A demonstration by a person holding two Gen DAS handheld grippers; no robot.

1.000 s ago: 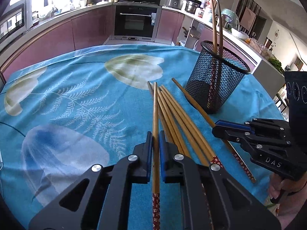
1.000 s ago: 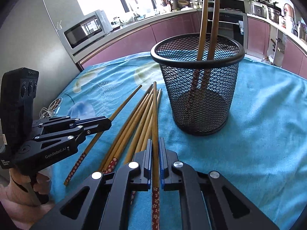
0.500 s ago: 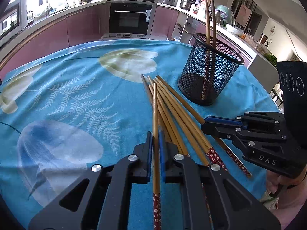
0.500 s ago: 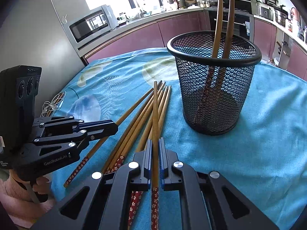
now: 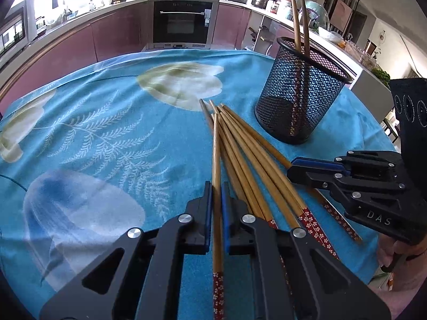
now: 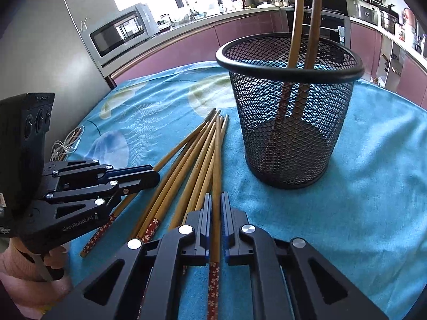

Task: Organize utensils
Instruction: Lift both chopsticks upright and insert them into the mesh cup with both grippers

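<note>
Several wooden chopsticks with red flowered ends (image 5: 256, 160) lie fanned on the blue cloth, also in the right wrist view (image 6: 186, 160). A black mesh cup (image 5: 299, 98) holds two upright chopsticks; it stands just beyond in the right wrist view (image 6: 288, 106). My left gripper (image 5: 216, 194) is shut on one chopstick (image 5: 216, 146). My right gripper (image 6: 216, 205) is shut on another chopstick (image 6: 217, 160). Each gripper shows in the other's view, the right (image 5: 296, 168) and the left (image 6: 152, 176).
The table has a blue floral cloth (image 5: 93, 133). A coiled white cable (image 6: 64, 146) lies at its left edge. Kitchen counters, an oven (image 5: 184, 24) and a microwave (image 6: 120, 34) stand behind.
Both grippers have drawn back and lifted slightly with their chopsticks; the mesh cup sits further right in both views. Both stay shut.
</note>
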